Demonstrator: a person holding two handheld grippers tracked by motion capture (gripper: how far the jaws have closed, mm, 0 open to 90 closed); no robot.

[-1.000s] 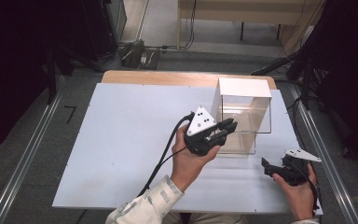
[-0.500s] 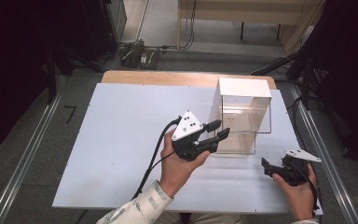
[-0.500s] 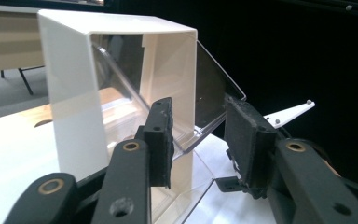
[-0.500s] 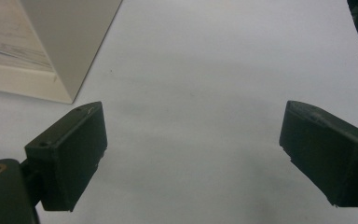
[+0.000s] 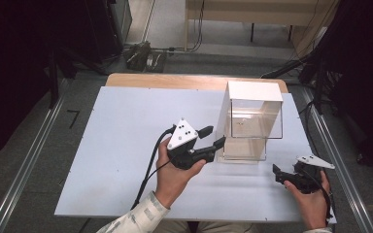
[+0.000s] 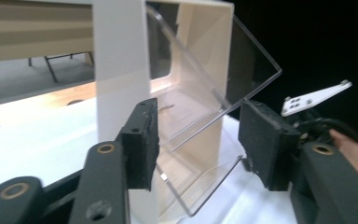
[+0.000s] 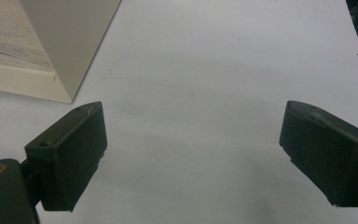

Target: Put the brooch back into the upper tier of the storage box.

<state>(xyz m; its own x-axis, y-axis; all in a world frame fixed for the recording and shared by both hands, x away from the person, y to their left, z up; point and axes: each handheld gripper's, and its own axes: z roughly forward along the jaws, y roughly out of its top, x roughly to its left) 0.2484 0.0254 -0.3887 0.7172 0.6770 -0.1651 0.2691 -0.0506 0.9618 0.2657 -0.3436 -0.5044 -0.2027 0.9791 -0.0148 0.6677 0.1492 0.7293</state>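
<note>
in the high view the left tool [image 5: 212, 137], its jaws just opening and empty, is beside the clear box [image 5: 250, 124] on the bench [image 5: 111, 145], in the left gripper view the box [image 6: 186, 93] stands past the parted pads, and in the right gripper view the right tool [image 7: 193, 154] is wide open over bare bench.

No readable writing anywhere

The clear acrylic box with white panels [image 5: 252, 121], the white tabletop board [image 5: 126, 145] and the black grippers carry no legible text, label, brand or number.
</note>
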